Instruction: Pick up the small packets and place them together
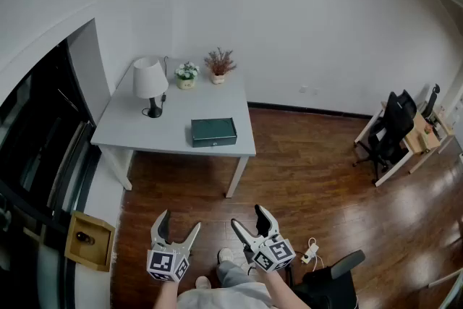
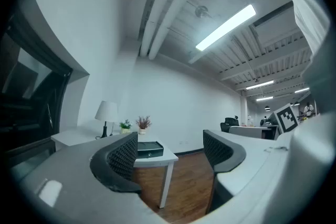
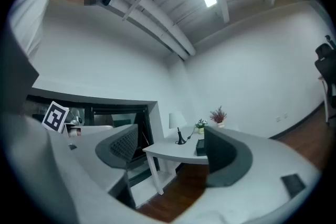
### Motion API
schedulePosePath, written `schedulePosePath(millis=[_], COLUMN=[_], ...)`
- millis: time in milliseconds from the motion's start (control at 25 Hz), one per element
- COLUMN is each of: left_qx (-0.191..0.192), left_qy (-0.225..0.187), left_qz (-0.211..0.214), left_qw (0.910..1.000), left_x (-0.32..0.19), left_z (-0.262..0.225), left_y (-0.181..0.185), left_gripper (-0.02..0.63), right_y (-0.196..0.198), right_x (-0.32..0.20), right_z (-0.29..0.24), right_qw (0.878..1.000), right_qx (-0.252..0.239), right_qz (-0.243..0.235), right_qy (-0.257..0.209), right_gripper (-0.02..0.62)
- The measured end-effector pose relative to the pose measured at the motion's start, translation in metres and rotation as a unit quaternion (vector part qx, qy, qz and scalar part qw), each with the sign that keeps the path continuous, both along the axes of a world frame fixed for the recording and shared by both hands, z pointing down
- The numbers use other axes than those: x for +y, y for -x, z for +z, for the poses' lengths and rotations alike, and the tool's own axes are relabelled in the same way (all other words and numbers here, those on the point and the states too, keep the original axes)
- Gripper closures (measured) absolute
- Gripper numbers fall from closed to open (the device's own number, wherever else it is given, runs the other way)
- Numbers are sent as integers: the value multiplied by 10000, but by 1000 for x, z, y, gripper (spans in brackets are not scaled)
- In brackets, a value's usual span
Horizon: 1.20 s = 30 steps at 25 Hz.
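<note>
standing well apart from the table [image 1: 130,128], both the left hand-held gripper [image 1: 181,222] and right hand-held gripper [image 1: 247,217] spread and empty, best walk up and search for the small packets, unseen in any view, perhaps inside the dark box [image 1: 213,132].

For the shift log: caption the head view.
Jaws open, left gripper and right gripper face white table bearing lamp and dark box.

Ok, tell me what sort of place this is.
Probably an office, partly furnished like a home room. A black office chair sits at a desk by the far wall, a strip light hangs under an exposed ceiling, and a white table with a lamp stands on the wood floor.
</note>
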<state>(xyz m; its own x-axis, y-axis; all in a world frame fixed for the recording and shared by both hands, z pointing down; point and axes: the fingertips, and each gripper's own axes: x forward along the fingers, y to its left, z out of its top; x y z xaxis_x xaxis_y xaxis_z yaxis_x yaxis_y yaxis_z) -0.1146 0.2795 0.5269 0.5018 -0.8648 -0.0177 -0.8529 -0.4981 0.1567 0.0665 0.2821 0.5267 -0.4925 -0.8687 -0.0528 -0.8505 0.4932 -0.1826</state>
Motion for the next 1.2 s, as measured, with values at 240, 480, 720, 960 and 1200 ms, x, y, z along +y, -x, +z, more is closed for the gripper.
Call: schedulePosePath(millis=[240, 480, 720, 960, 1200], left_qx=[-49, -183, -226, -281, -352], left_qy=[-74, -132, -247, -187, -16], left_qz=[-124, -179, -143, -35, -64], left_qw=[9999, 9996, 9993, 9994, 9994], left_x=[-54, -118, -179, -213, -239], left_z=[3, -4, -18, -15, -8], left_y=[-2, -22, -55, -90, -87], left_gripper=[232, 232, 250, 250, 250], right_y=[0, -24, -46, -50, -50], right_x=[-56, -137, -205, -238, -260], right_z=[7, -1, -14, -1, 18], right_qw=[9999, 9995, 9990, 9984, 9978], right_qx=[5, -135, -255, -289, -397], right_qz=[-135, -192, -225, -485, -499], right_qy=[-77, -213, -305, -93, 190], right_gripper=[204, 204, 204, 204, 204])
